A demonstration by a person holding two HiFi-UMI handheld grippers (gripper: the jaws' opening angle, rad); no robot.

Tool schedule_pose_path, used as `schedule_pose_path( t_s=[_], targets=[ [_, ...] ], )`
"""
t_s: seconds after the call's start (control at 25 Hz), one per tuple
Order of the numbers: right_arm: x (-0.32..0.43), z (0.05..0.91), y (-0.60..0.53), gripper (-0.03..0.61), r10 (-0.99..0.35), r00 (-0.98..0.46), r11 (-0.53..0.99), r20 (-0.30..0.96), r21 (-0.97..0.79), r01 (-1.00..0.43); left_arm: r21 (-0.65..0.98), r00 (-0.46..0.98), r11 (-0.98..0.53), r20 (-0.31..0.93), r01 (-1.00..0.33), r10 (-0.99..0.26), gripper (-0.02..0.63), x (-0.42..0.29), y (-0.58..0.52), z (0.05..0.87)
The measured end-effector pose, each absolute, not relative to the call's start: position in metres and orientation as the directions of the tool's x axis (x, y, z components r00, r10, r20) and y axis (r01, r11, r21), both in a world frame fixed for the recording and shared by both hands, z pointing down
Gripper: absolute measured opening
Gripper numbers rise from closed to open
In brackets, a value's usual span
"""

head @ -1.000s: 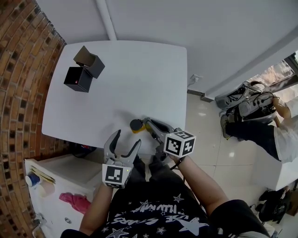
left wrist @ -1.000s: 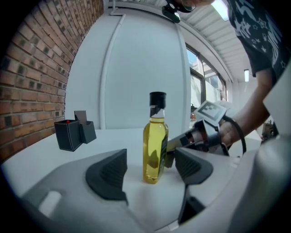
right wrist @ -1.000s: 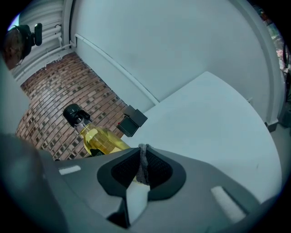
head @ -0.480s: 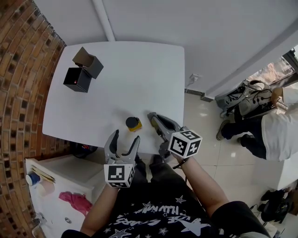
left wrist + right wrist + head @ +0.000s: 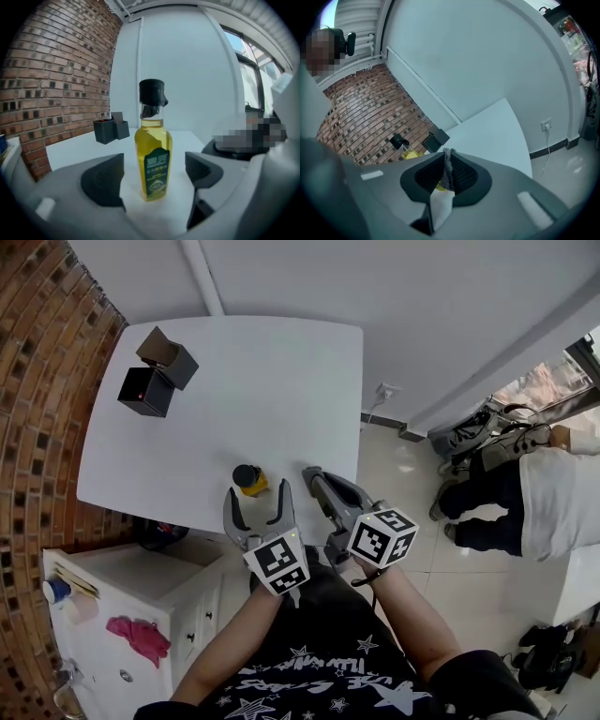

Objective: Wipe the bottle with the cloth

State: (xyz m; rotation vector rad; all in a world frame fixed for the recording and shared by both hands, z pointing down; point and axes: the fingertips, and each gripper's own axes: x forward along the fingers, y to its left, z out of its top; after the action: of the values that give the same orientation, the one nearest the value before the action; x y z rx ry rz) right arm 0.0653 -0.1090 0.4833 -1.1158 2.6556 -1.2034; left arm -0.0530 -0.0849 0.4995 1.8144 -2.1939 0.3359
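Bottle (image 5: 153, 159) unsecured, cloth (image 5: 448, 157) ready.
Left hand-held gripper (image 5: 257, 495) jaws opening, straddling the upright bottle at the surface (image 5: 281, 381) front edge, no contact. Right hand-held gripper (image 5: 446, 177) clamps the cloth. Advise gripping the bottle body squarely before wiping.

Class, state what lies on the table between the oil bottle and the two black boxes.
Nothing: bare white tabletop separates the oil bottle from the black boxes, seen in the head view.

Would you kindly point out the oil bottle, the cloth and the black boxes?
oil bottle (image 5: 156, 168): left gripper view, on its green label.
cloth (image 5: 448, 172): right gripper view, on the grey strip between the jaws.
black boxes (image 5: 145, 392): head view, on the nearer box's top.
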Motion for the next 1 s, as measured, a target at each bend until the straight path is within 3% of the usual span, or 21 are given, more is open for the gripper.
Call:
schedule_pose_path(
  t_s=[0.32,0.52,0.64,1.0],
  targets=[
    [0.073,0.482,-0.108,0.040,-0.598,-0.759,0.461,0.259,-0.664,-0.589,-0.072,-0.261,0.252,0.332,-0.965,-0.906,0.396,-0.068,-0.099,0.501],
    [0.070,0.481,-0.112,0.040,-0.590,-0.767,0.468,0.255,-0.666,-0.581,-0.090,-0.263,0.247,0.321,-0.965,-0.910,0.354,-0.069,-0.102,0.502],
    [0.066,0.481,-0.112,0.040,-0.585,-0.770,0.470,0.255,-0.668,-0.578,-0.070,-0.218,0.206,0.311,-0.976,-0.925,0.287,-0.063,-0.104,0.502],
    [0.055,0.482,-0.113,0.040,-0.574,-0.778,0.470,0.256,-0.675,-0.569,-0.042,-0.005,-0.007,0.271,-0.999,-0.963,0.279,-0.059,-0.105,0.501]
  ],
)
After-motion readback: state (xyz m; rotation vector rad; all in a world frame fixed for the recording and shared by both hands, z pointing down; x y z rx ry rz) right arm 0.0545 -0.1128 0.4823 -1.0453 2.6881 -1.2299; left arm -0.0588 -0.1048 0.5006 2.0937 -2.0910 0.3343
